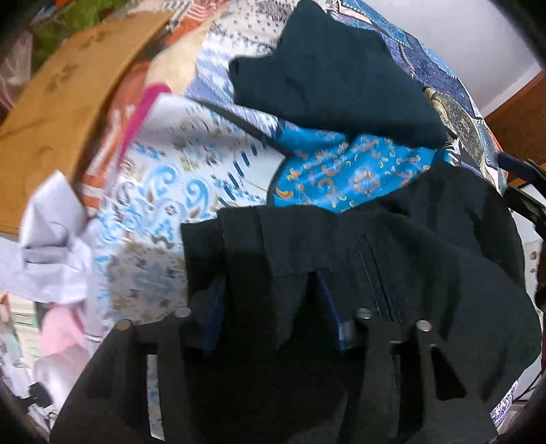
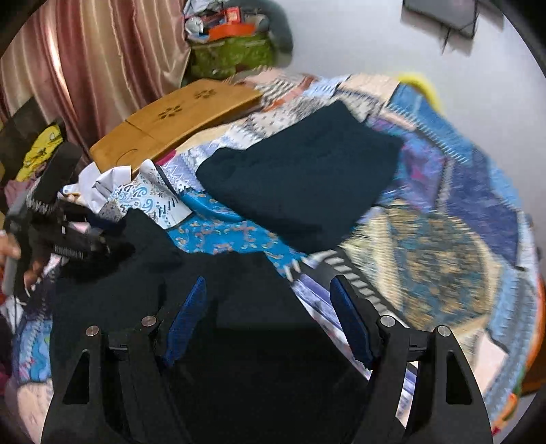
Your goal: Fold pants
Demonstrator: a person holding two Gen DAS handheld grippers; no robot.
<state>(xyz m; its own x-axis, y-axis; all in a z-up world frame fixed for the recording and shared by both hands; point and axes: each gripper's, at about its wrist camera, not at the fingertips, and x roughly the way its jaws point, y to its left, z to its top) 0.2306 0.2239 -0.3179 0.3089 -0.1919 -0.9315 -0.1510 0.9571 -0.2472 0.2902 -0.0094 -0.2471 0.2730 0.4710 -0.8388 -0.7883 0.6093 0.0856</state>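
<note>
A green bag [image 2: 232, 58] stands at the far wall with an orange box [image 2: 232, 29] and other oddments heaped in its mouth; what else it holds cannot be made out.

The left hand-held gripper [image 1: 269, 300] is clamped on a fold of the black pants [image 1: 409, 259], its blue pads [image 1: 213, 307] nearly buried in the cloth. In the right wrist view the same gripper [image 2: 78, 239] shows at the left edge, gripping the pants' edge.

The right hand-held gripper [image 2: 269, 317] stands wide, its blue pads [image 2: 187, 317] well apart, with black cloth of the pants [image 2: 143, 283] lying below and between them; whether the pads touch it cannot be told.

The pants lie crumpled on the near part of a bed covered by a patchwork quilt [image 2: 460, 211]. Farther back on the quilt rests a dark folded garment [image 2: 300, 177]. A wooden board [image 2: 177, 119] lies beyond it, beside a pink curtain [image 2: 85, 61].
</note>
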